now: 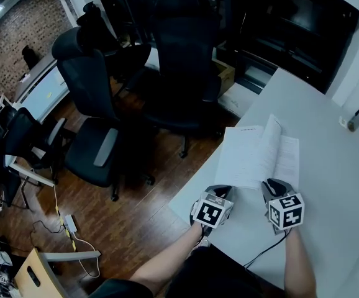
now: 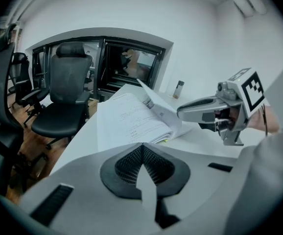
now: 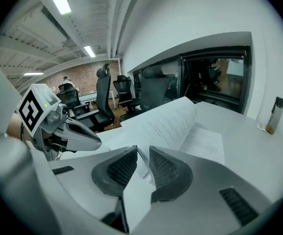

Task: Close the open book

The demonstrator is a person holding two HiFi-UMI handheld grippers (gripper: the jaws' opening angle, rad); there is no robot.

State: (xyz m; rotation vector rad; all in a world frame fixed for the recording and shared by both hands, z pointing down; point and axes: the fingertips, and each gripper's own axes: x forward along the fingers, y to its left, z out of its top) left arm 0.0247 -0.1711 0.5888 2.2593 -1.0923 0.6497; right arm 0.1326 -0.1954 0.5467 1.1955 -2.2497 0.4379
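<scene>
An open white book [image 1: 254, 157] lies on the white table [image 1: 328, 191], with a bunch of its pages [image 1: 271, 144] standing up along the middle. My right gripper [image 1: 271, 184] is at the book's near edge. In the right gripper view its jaws [image 3: 143, 153] are nearly closed on the bottom edge of the raised pages [image 3: 173, 121]. My left gripper [image 1: 222, 189] hovers at the near left corner of the book [image 2: 127, 119]. Its pads [image 2: 142, 148] meet with nothing between them. The right gripper [image 2: 180, 112] also shows there, reaching in from the right.
A small dark bottle [image 1: 358, 117] stands at the table's far right edge. Black office chairs [image 1: 92, 104] [image 1: 182, 61] stand on the wooden floor left of the table. The table's edge runs just left of the book.
</scene>
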